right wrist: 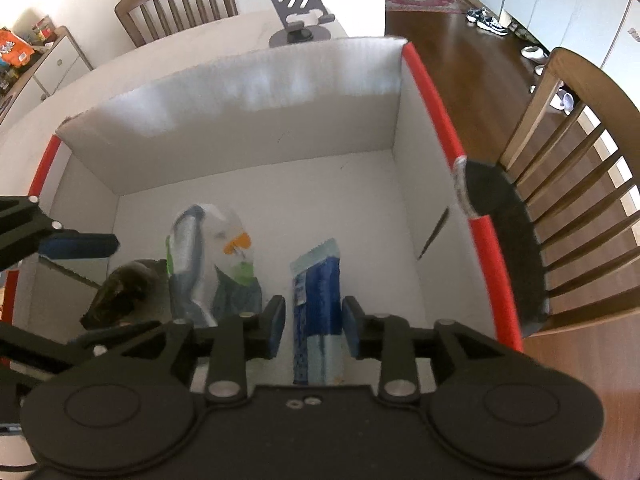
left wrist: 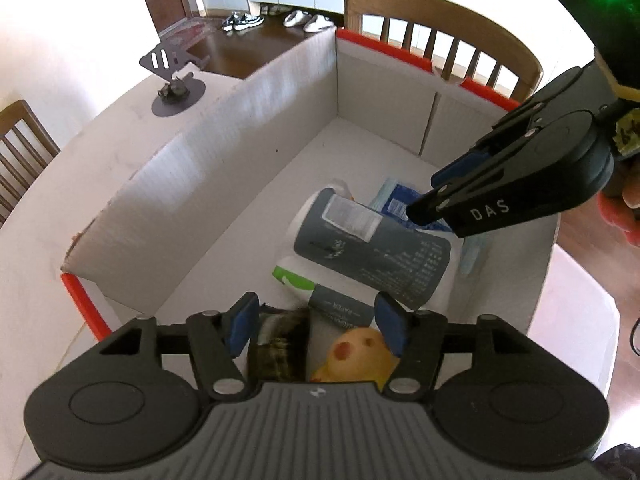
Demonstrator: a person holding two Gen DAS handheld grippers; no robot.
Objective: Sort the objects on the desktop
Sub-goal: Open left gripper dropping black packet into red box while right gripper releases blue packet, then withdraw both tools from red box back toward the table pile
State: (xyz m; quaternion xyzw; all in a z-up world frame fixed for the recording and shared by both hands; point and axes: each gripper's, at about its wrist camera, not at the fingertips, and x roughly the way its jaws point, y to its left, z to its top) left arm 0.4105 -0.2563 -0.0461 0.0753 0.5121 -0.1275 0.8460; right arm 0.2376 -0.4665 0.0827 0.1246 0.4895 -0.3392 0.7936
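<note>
A white cardboard box (left wrist: 256, 120) with red edge trim holds sorted items. In the left wrist view a grey wipes pack (left wrist: 372, 256) lies on a white-green pack (left wrist: 296, 276), with a blue packet (left wrist: 400, 200) behind. My left gripper (left wrist: 316, 330) is open above a dark furry thing (left wrist: 280, 344) and a yellow toy (left wrist: 360, 354). My right gripper (right wrist: 313, 326) is open over the box, its fingers either side of the blue packet (right wrist: 316, 292) lying below. It also shows in the left wrist view (left wrist: 436, 196). The wipes pack (right wrist: 208, 264) lies to its left.
The box (right wrist: 248, 96) stands on a white table (left wrist: 120, 136). A grey phone stand (left wrist: 172, 76) sits beyond the box's far wall, also in the right wrist view (right wrist: 298, 16). Wooden chairs (left wrist: 440, 32) surround the table. The left gripper's finger (right wrist: 76, 246) reaches in from the left.
</note>
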